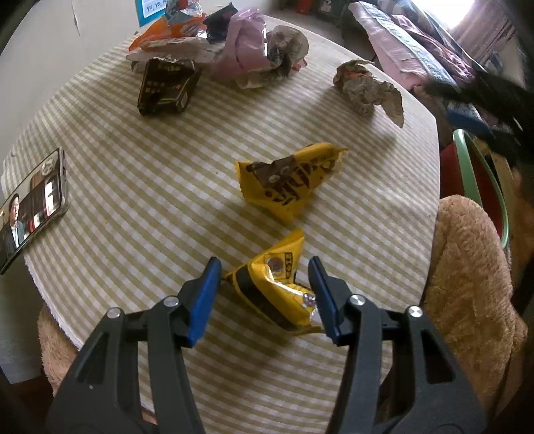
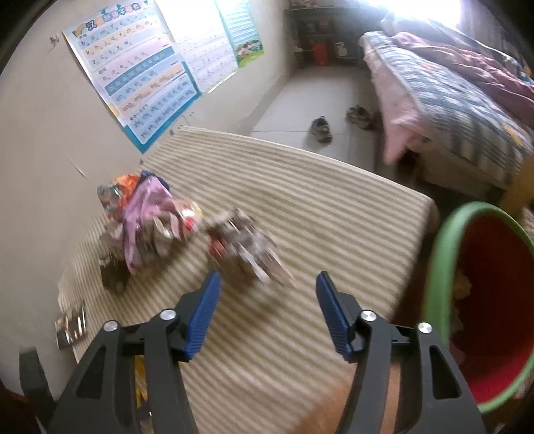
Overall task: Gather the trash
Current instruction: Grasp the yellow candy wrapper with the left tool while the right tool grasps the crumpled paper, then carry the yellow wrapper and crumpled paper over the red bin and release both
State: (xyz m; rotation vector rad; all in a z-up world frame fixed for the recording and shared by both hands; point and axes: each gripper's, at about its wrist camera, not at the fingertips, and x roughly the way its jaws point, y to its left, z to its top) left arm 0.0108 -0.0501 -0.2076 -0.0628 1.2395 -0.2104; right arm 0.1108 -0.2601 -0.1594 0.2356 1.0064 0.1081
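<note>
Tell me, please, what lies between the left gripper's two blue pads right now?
In the left wrist view, a crumpled yellow snack wrapper lies on the checked tablecloth between the left gripper's pads; the jaws stand around it, not visibly pressing.

Daylight blows out the window [image 2: 424, 8] top right, pure white glare. Wrappers drop soft shadows toward the lower left on the tablecloth [image 1: 133, 173]. Right wrist view's smeared with motion blur; corners go dark, edges bend.

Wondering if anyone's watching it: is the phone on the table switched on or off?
On. The phone lies face up at the table's edge, its screen lit with a video picture.
</note>
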